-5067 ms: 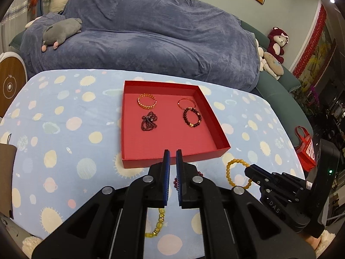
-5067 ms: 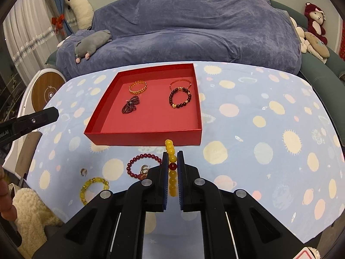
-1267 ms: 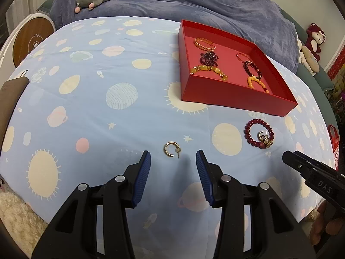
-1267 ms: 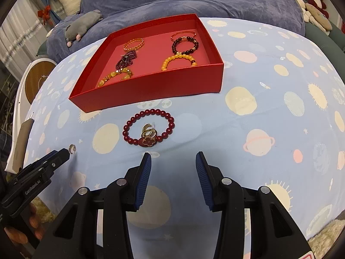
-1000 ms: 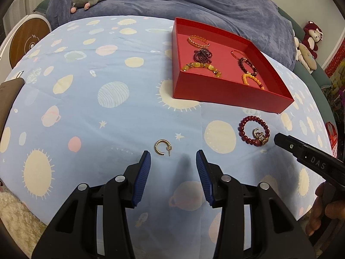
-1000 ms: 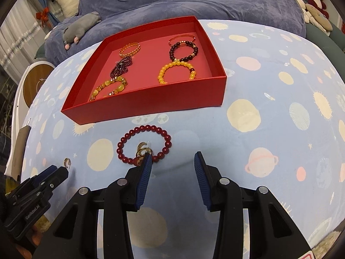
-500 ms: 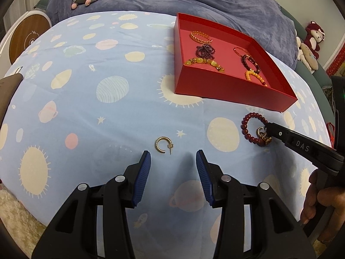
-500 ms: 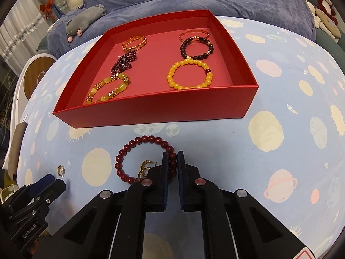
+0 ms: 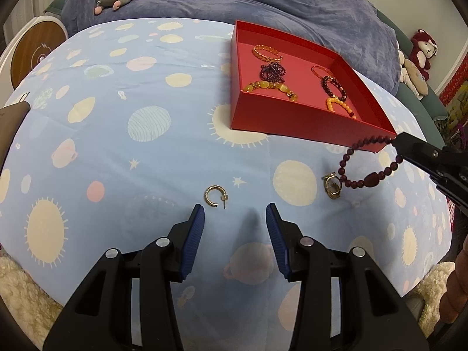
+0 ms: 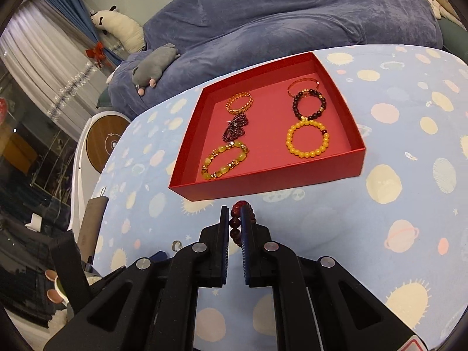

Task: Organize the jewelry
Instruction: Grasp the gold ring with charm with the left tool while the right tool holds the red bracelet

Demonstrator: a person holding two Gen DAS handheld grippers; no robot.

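Dark red beaded bracelet (image 9: 362,163) hangs pinched in my right gripper (image 10: 234,219) before the red cardboard tray (image 10: 263,181); my left gripper (image 9: 235,216) hovers spread near a gold hoop earring (image 9: 214,196).

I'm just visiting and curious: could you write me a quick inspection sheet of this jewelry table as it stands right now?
Surface: table under a blue planet-print cloth.
Job's things: red tray holds six bracelets; dark red bead bracelet hangs lifted; gold hoop earring and gold rings lie on the cloth.
Clutter: nothing seen.
Grippers: left gripper open, empty, near the earring; right gripper shut on the dark red bead bracelet.
Cables: nothing seen.
Surroundings: blue-covered sofa, grey plush toy.
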